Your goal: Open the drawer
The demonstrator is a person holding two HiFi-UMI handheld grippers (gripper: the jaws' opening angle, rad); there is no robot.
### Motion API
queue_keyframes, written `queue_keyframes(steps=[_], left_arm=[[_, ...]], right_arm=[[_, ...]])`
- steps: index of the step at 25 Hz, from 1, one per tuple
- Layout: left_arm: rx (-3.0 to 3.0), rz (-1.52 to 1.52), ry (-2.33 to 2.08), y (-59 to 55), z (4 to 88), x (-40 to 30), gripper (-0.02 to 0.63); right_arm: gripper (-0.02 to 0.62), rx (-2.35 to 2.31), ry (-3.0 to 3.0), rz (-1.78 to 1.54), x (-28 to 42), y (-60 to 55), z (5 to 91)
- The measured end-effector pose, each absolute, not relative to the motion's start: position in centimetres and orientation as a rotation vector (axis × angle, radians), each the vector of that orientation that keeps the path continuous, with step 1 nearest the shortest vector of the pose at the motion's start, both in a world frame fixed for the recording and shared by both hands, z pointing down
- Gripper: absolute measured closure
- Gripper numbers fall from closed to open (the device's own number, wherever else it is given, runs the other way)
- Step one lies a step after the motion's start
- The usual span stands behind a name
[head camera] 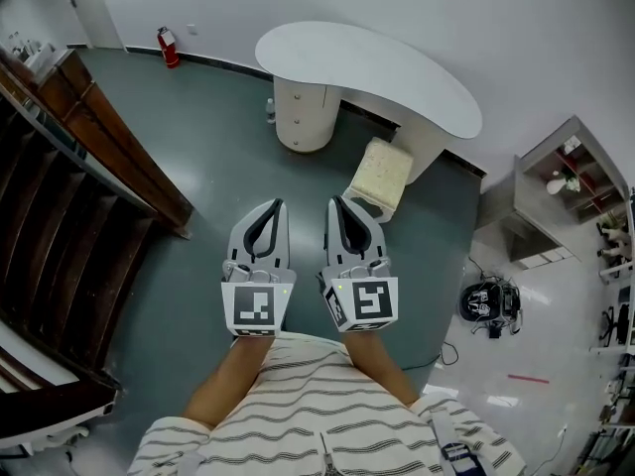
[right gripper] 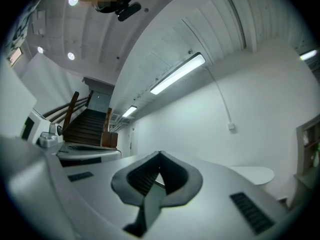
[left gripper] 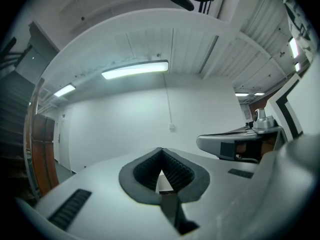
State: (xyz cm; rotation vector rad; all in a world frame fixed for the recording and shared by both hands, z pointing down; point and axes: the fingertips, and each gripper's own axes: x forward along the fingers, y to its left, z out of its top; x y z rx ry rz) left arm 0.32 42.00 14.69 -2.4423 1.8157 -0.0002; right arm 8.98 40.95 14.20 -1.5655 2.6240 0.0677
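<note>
A white curved desk [head camera: 397, 82] stands ahead in the head view, on a round cream pedestal of drawers [head camera: 304, 117] with small knobs on its front. My left gripper [head camera: 279, 204] and right gripper [head camera: 333, 203] are held side by side, level, well short of the pedestal. Both are shut with nothing between the jaws. In the left gripper view the ribbed pads meet at the tip [left gripper: 161, 151] against a bare white wall. In the right gripper view the left gripper [right gripper: 161, 155] is closed the same way, with the desk top [right gripper: 255, 174] low at the right. The drawers show in neither gripper view.
A cream padded stool [head camera: 381, 175] sits on the floor between the right gripper and the desk. Dark wooden stairs and a railing [head camera: 89, 157] fill the left. A red fire extinguisher [head camera: 167, 48] stands by the far wall. A black device [head camera: 489, 302] and a shelf unit [head camera: 566, 181] lie at the right.
</note>
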Motion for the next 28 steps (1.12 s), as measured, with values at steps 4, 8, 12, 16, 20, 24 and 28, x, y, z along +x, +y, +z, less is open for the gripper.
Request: queue_keyframes(steps=[4, 8, 12, 16, 20, 24, 28], left_arm=[[-2.446, 0.009, 1.814, 37.2, 14.6, -1.4, 0.611], [-2.472, 0.015, 1.792, 31.8, 14.1, -3.4, 0.611], [-2.522, 0.018, 1.736, 26.2, 13.5, -4.3, 0.611], [-2.557, 0.016, 1.690, 20.9, 13.3, -5.2, 0.611], [-2.588, 0.023, 1.662, 16.5, 13.0, -6.3, 0.611], [-2.621, 0.026, 1.640, 13.6, 13.3, -6.9, 0.611], [-2.645, 0.025, 1.637, 11.7, 14.0, -7.0, 0.611]], right_arm=[[0.581, -1.573, 2.621, 0.080, 7.4, 36.1, 14.0], [0.581, -1.592, 2.618, 0.063, 5.1, 30.7, 13.5], [0.581, -1.624, 2.605, 0.072, 3.3, 25.2, 12.6], [0.581, -1.672, 2.571, 0.085, 2.2, 20.2, 11.8], [0.581, -1.719, 2.549, 0.086, 1.1, 15.9, 11.5], [0.581, -1.762, 2.526, 0.082, 0.7, 13.2, 11.5], [0.581, -1.798, 2.520, 0.075, 0.9, 11.4, 12.2]])
